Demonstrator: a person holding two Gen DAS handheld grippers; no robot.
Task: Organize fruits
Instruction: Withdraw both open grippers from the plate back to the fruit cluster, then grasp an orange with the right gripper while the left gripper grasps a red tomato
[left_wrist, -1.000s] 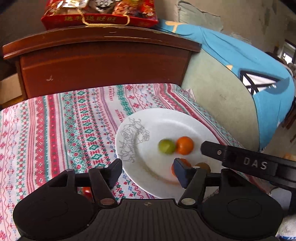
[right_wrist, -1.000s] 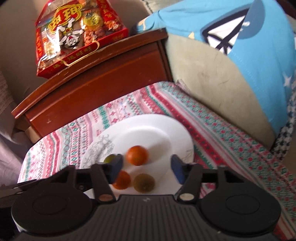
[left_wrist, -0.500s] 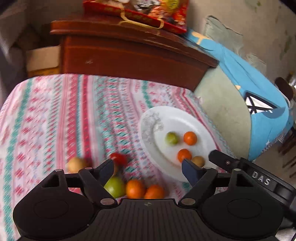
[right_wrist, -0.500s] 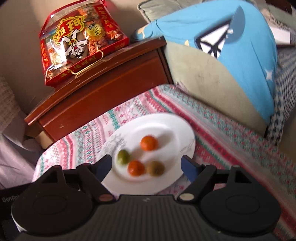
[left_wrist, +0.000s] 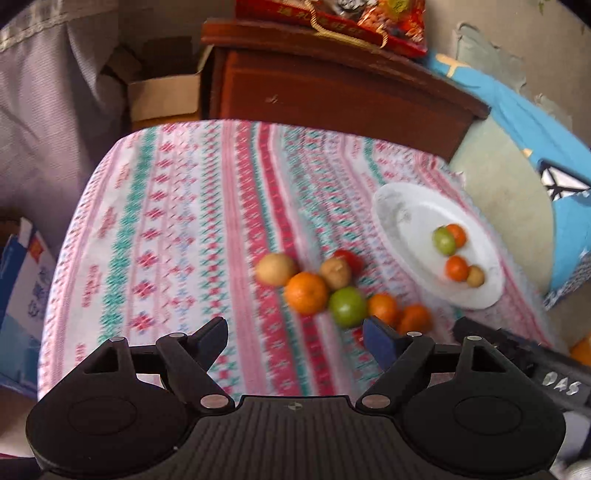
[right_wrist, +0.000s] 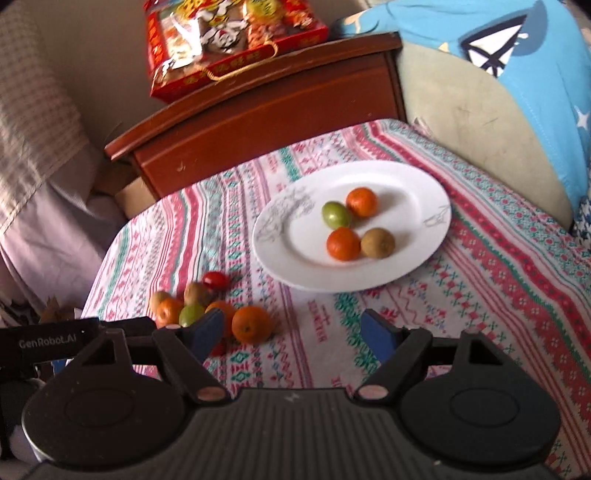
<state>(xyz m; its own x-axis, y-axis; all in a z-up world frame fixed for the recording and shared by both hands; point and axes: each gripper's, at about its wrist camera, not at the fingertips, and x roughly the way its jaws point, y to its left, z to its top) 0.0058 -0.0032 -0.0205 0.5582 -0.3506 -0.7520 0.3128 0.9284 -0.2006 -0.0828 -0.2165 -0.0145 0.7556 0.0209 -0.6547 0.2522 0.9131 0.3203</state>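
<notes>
Fruits (left_wrist: 332, 291) lie clustered on the tablecloth (left_wrist: 177, 229) just ahead of the left gripper (left_wrist: 295, 338), blurred, perhaps oranges and kiwis; its jaws, like the right gripper's (right_wrist: 291, 332), just spread, empty.

Black tool (right_wrist: 291, 334) bodies, blue finger pads (right_wrist: 375, 334), white "DAS" lettering.

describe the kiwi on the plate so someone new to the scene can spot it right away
Find the white plate on the striped tablecloth, in front of the wooden cabinet. Four fruits sit on it; the kiwi is at the near right, beside an orange. It alone is dull brown; the others are orange or green.
</notes>
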